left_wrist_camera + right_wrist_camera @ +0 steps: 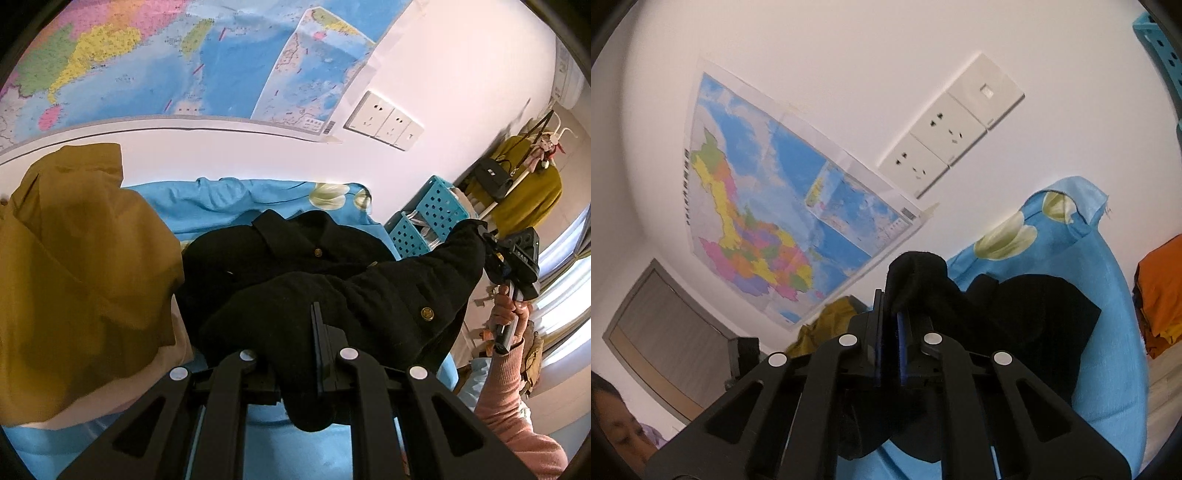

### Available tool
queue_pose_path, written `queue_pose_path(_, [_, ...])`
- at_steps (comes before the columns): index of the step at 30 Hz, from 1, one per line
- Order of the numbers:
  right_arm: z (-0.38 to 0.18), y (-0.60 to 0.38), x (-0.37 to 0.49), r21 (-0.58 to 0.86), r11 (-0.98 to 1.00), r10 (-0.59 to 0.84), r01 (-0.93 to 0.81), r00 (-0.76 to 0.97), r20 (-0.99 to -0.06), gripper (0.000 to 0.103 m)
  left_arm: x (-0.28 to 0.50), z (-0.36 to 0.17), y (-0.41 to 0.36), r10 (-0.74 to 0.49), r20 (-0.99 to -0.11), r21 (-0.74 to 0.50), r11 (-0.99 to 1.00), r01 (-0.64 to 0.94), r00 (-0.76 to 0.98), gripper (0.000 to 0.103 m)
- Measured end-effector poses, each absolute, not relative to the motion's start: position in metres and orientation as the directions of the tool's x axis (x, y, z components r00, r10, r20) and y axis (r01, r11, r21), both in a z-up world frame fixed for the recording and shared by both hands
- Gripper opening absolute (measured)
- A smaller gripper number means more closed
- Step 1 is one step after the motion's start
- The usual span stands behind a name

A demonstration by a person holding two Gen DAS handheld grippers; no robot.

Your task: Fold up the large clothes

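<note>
In the left wrist view, a black garment point(332, 295) with small gold buttons is being held up across the middle of the frame. One fold of it is being pinched by the left gripper point(295, 354) at the lower centre, where the jaws are being kept almost closed on the cloth; a lump of the fabric is hanging down between the gripper's arms towards the bottom edge. From there the garment is being stretched to the right of the frame, where its far end is being clamped by the right gripper point(491, 254), which is being carried by a hand point(511, 308) in a pink sleeve point(506, 391). The collar part of the garment is lying just above the left gripper, on a blue sheet point(221, 199) with a pale flower print. At the left of the frame a mustard cloth point(81, 266) is being seen, touching the black garment on its left side. A map point(166, 55) is filling the upper left, with wall sockets point(384, 122) to its right and a blue perforated basket point(432, 214) beside the sheet.

In the right wrist view, the right gripper point(891, 332) is being shown at the lower centre with its jaws nearly shut on a bunch of the black garment point(1015, 314). The cloth is rising just above the fingertips and is spreading to the right and below the gripper over the blue sheet point(1115, 350). An orange cloth point(1160, 295) is lying at the right edge, well apart from the gripper.
</note>
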State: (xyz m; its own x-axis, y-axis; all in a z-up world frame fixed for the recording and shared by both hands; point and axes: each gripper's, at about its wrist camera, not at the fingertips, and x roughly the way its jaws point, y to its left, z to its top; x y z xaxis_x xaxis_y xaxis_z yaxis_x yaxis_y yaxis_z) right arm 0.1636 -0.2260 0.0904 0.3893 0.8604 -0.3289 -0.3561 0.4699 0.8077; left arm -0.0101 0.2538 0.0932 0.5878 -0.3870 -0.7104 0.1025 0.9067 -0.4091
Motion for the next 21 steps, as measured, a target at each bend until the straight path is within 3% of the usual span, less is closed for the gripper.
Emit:
queue_pose_path(8, [0.071,-0.224,0.197,0.834,0.470,0.847,-0.289,0.414,-0.334,0.005,0.021,0.085,0.266,-0.381,-0.730,-0.429,0.902,0.054,0.567,0.010])
queue_pose_path(21, [-0.006,-0.206,0.272,0.813,0.578,0.770,-0.075,0.379,-0.513,0.005,0.113,0.032,0.280,-0.344,-0.824,-0.429,0.898,-0.098,0.451,0.011])
